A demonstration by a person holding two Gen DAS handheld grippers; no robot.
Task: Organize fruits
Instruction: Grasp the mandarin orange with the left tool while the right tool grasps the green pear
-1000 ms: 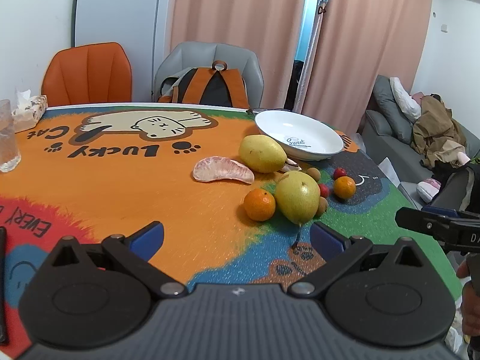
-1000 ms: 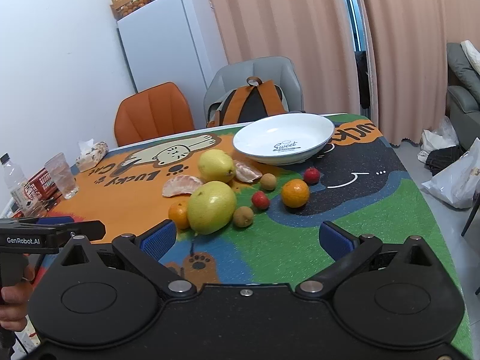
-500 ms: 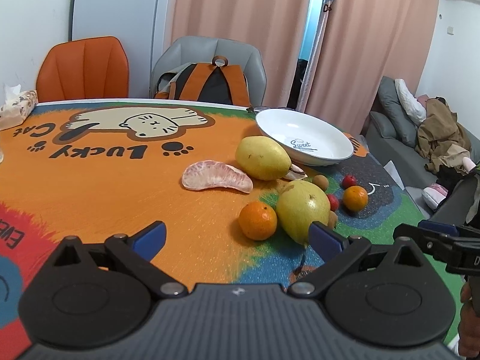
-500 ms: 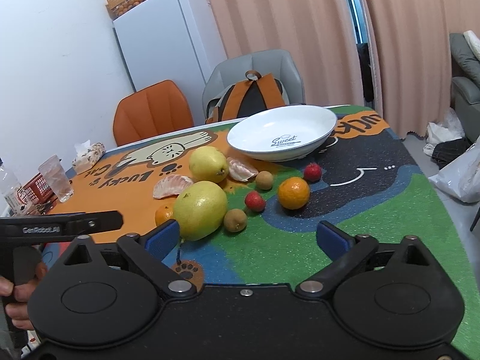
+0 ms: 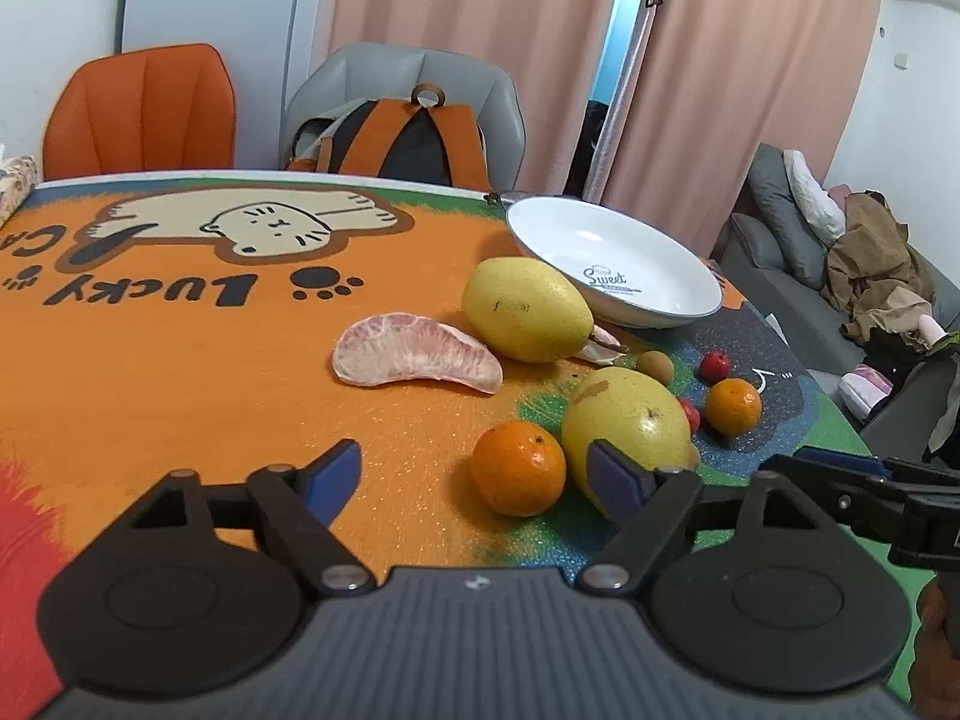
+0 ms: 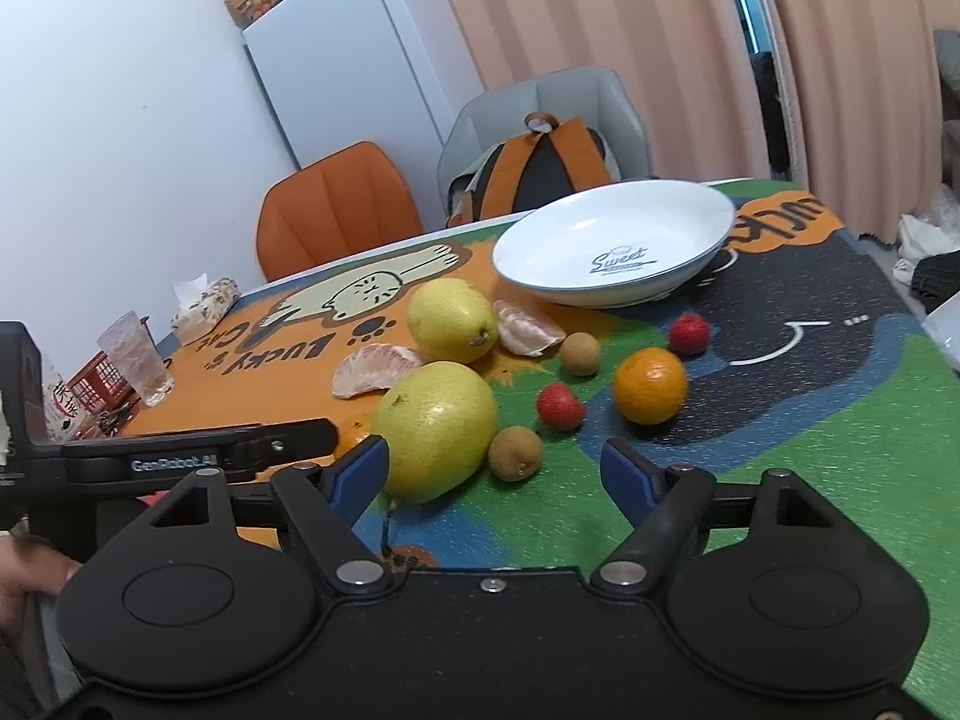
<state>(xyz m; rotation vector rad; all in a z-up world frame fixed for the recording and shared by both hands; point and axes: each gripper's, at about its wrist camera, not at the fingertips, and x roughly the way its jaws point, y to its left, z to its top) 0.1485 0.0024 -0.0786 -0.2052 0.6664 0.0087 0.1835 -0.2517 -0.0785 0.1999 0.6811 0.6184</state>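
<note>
Here, a white bowl [image 6: 612, 252] printed "Sweet" sits empty at the far side of a table [image 5: 150, 372] covered with a cartoon-cat cloth, while every fruit lies loose on the cloth at about seven o'clock from it. In the right wrist view, a yellow pear [image 6: 451, 319] rests nearest the bowl with a peeled citrus segment [image 6: 528, 329] touching it at three o'clock; a second, larger segment [image 6: 375, 369] lies at the pear's seven o'clock. A bigger yellow-green pear [image 6: 435, 435] sits closest to the camera, a brown longan [image 6: 515, 453] just beside it at three o'clock. Another longan [image 6: 579, 353], two small red fruits [image 6: 560, 407] [image 6: 689, 333] and an orange [image 6: 650, 385] are scattered toward the bowl. The right gripper [image 6: 495, 468] hovers low, its jaws closing with nothing yet pressed between them; the near longan lies just ahead of the gap. The left gripper [image 5: 474, 468] is likewise closing on air, a second orange [image 5: 518, 468] just ahead of its jaws. A drinking glass [image 6: 135, 357] stands at the table's far left edge.
</note>
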